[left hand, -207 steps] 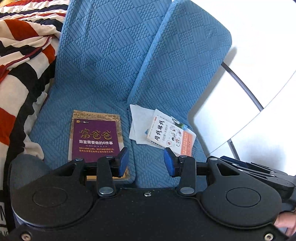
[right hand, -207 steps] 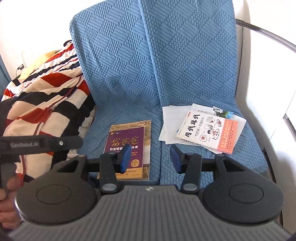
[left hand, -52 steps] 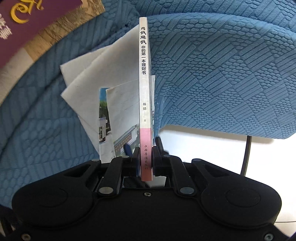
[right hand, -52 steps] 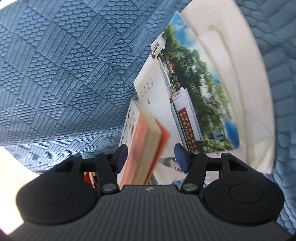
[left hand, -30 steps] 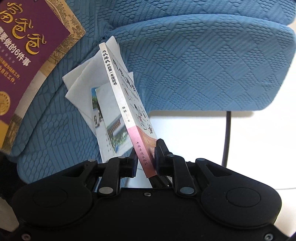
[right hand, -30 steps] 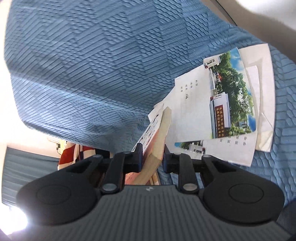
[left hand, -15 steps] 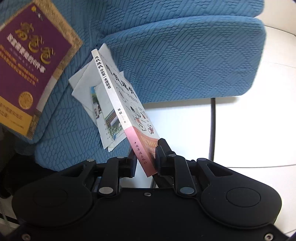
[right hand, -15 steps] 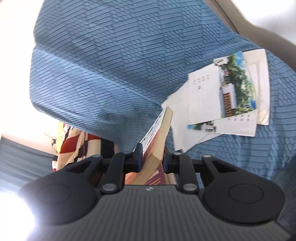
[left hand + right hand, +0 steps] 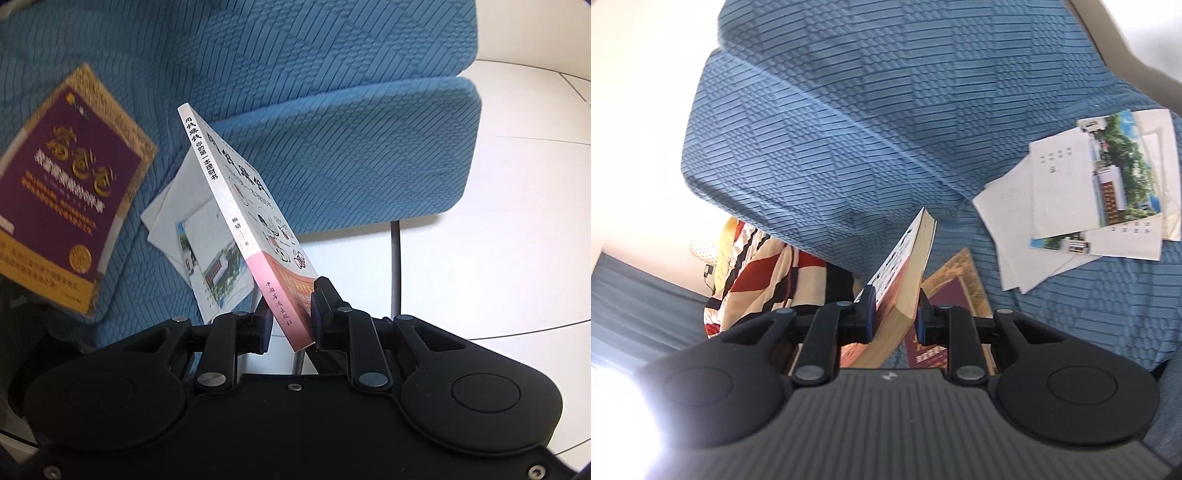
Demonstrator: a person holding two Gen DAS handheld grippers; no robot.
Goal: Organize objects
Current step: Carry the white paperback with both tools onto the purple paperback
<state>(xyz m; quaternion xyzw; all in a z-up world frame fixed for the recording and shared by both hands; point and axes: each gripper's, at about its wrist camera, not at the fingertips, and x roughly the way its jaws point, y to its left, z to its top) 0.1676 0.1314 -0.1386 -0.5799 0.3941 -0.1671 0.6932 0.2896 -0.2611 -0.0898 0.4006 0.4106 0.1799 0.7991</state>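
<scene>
Two wrist views, one moment. The white book (image 9: 236,206) is held clear of the blue seat (image 9: 332,122) by both grippers at once. The left gripper (image 9: 290,319) is closed on the pink foot of the spine; its pads press the two covers. The right gripper (image 9: 894,314) is closed across the page block at the opposite, fore-edge side (image 9: 916,273). In the left view the book tilts toward 11 o'clock, spine facing the camera and front cover turned toward 2 o'clock.

Below it, on the seat: loose papers (image 9: 207,240) with a photo leaflet on top, just behind the book; the purple book (image 9: 62,184) lies flat at 9 o'clock, well apart from the papers. In the right view the papers (image 9: 1082,206) sit at 2 o'clock, and a corner of the purple book (image 9: 955,291) shows just behind the fingers. A striped blanket (image 9: 757,266) hangs at 9 o'clock.

Handling, as judged: a thin paperback, light, stiff along the spine but limp across the covers. Its glossy cover is likely slippery under the pads. A single corner grip would let it sag or pivot, so two opposed grips suit it. Hold at the spine and page block, not one cover alone, which would fan open. The papers beneath are lighter still and easily disturbed.
</scene>
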